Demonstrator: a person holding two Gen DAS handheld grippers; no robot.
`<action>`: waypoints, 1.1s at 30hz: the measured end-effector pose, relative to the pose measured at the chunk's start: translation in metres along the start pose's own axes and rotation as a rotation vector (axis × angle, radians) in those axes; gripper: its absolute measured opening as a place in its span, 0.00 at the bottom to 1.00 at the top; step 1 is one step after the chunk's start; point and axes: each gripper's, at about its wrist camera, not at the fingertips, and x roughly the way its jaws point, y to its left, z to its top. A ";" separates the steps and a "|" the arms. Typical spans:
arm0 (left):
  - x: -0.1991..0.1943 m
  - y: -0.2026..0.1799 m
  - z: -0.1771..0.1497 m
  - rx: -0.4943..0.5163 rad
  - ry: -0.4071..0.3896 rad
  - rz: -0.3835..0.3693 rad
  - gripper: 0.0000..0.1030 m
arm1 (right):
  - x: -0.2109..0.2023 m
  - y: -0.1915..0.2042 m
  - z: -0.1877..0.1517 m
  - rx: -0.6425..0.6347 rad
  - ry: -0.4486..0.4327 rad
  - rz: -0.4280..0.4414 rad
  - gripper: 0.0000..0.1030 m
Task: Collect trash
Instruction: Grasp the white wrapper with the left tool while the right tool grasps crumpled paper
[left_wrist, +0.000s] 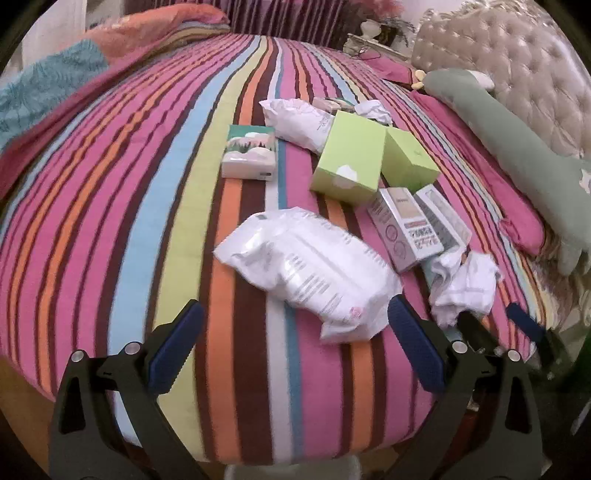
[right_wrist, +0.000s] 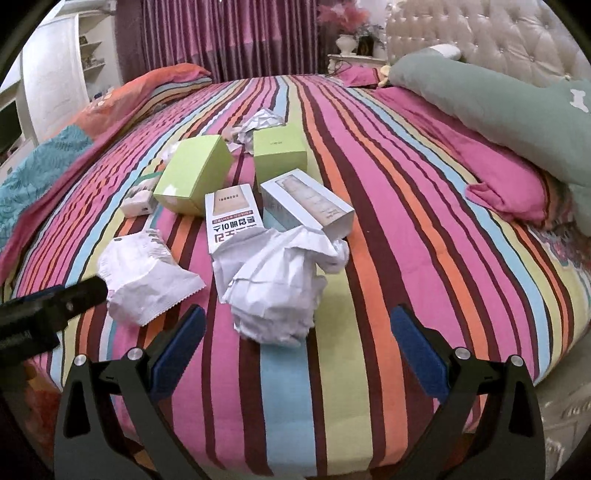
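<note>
Trash lies on a striped bed (left_wrist: 110, 206). In the left wrist view, a white plastic packet (left_wrist: 310, 269) lies just ahead of my open, empty left gripper (left_wrist: 295, 325). Crumpled white paper (left_wrist: 465, 284) lies to its right, by the right gripper's fingers (left_wrist: 524, 325). Two green boxes (left_wrist: 351, 155), two white cartons (left_wrist: 406, 229) and a small picture box (left_wrist: 251, 151) lie farther back. In the right wrist view, my open, empty right gripper (right_wrist: 295, 328) frames the crumpled paper (right_wrist: 280, 284). The packet (right_wrist: 144, 273) lies to its left, beside the left gripper's finger (right_wrist: 74, 295).
A long green pillow (right_wrist: 498, 99) and a pink pillow (right_wrist: 506, 184) lie along the right by the tufted headboard (right_wrist: 480, 33). A teal blanket (right_wrist: 33, 177) and orange bedding (right_wrist: 155, 85) lie at the left. More crumpled paper (right_wrist: 258, 122) lies behind the green boxes (right_wrist: 192, 173).
</note>
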 end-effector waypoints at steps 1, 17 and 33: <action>0.002 -0.001 0.002 -0.010 0.006 0.000 0.94 | 0.002 0.000 0.000 -0.005 0.005 0.001 0.93; 0.062 -0.023 0.030 -0.039 0.058 0.080 0.94 | 0.036 0.012 0.004 -0.060 0.025 -0.039 0.86; 0.038 -0.012 0.024 0.068 -0.004 0.038 0.50 | 0.017 -0.008 0.001 0.068 0.044 0.068 0.52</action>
